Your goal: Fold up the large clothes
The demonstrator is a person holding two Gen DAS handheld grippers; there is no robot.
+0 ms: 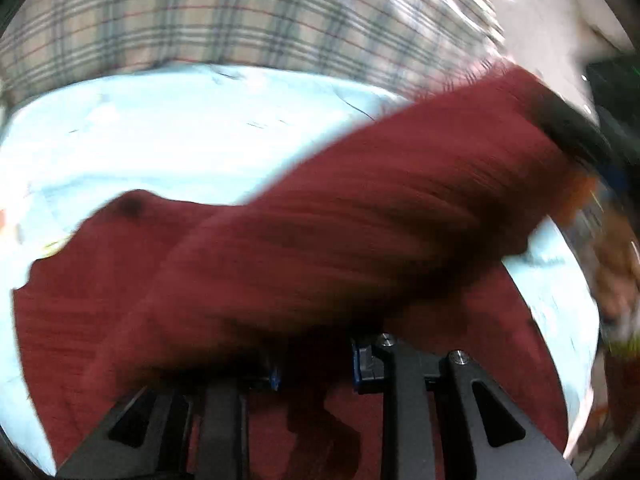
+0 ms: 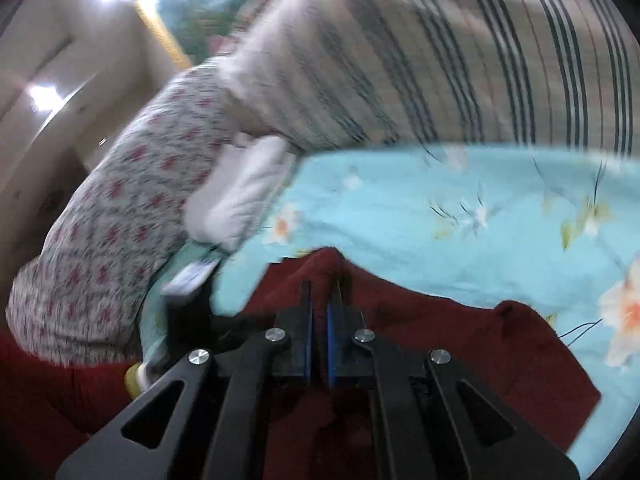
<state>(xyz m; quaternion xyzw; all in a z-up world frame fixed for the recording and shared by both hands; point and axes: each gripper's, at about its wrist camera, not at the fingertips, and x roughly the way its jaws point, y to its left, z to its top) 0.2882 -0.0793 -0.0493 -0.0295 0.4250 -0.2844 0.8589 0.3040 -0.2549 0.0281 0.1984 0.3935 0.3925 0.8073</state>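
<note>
**Red garment strung between two tongs over the bed**

The red garment (image 1: 328, 240) lies on the blue floral bedsheet (image 2: 460, 216), partly lifted. Its long axis runs from the left tongs (image 1: 316, 364), low and close in the left wrist view, up and away to the right of them, where the cloth gathers into a dark, blurred shape that may be the other tool.

In the right wrist view the right tongs (image 2: 320, 300) are clenched, the blue pads almost together, with a peak of red cloth rising at their tips; they look to be gripping that fold, though blur keeps it short of certain. The left tongs stand partly parted with red cloth draped over and between the fingers; whether the pads press on it I cannot tell.

From the garment, the plaid blanket (image 1: 200, 20) lies beyond, at the far edge of the sheet, and a person's patterned sleeve (image 2: 120, 220) is just to the left.

Judged from this, the next fold depends on carrying the raised right-hand end across the garment's length toward the left tongs, which are nearer the flat portion.
</note>
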